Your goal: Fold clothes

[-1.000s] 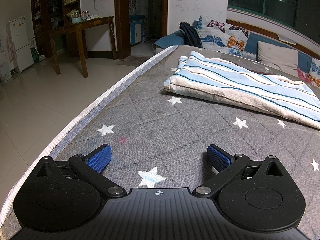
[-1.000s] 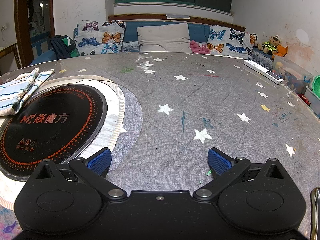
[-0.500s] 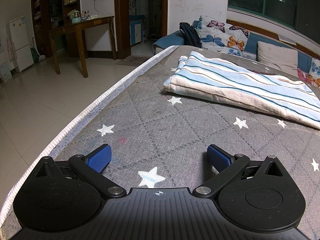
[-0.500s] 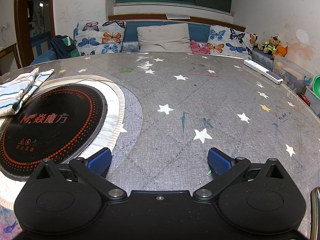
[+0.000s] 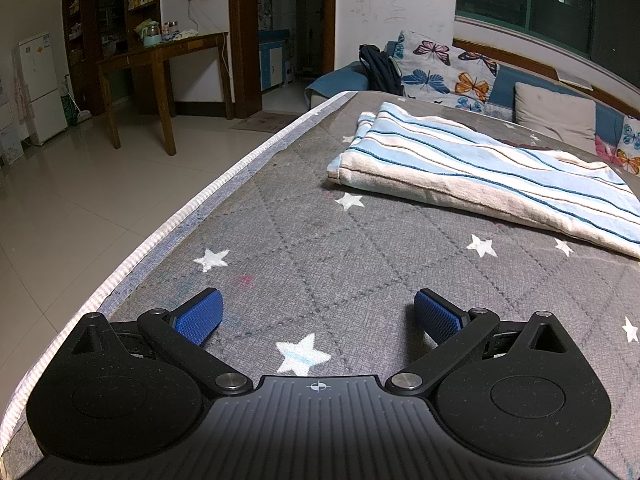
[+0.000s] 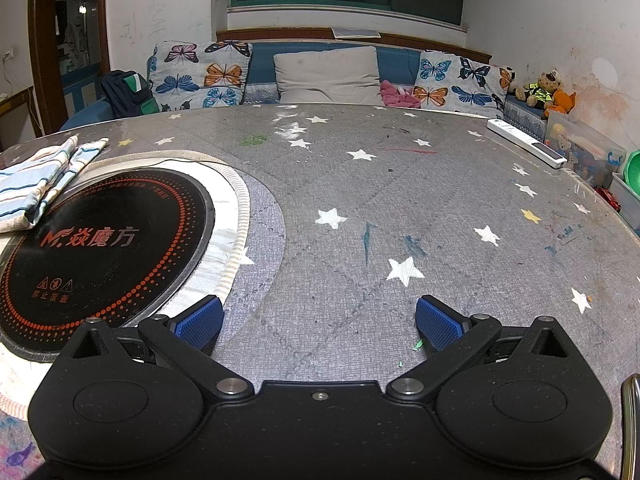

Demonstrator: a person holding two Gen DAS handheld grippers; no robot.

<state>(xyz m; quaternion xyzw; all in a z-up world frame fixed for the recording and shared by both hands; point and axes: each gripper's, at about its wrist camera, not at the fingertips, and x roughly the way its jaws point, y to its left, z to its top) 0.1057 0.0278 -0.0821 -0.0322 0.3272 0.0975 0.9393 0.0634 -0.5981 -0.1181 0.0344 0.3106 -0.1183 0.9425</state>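
A folded blue, white and cream striped cloth (image 5: pixel 472 168) lies on the grey star-patterned table (image 5: pixel 320 248), ahead and to the right of my left gripper (image 5: pixel 318 314). The left gripper is open and empty, low over the table near its left edge. The cloth also shows in the right wrist view (image 6: pixel 40 176) at the far left, partly over the rim of a black round cooktop (image 6: pixel 100 240). My right gripper (image 6: pixel 318 320) is open and empty, low over the table to the right of the cooktop.
The table's white-trimmed edge (image 5: pixel 168 236) drops to a tiled floor on the left. A white remote (image 6: pixel 524 148) lies at the table's far right. A sofa with butterfly cushions (image 6: pixel 200 76) stands behind the table. Storage bins (image 6: pixel 624 196) sit at the right.
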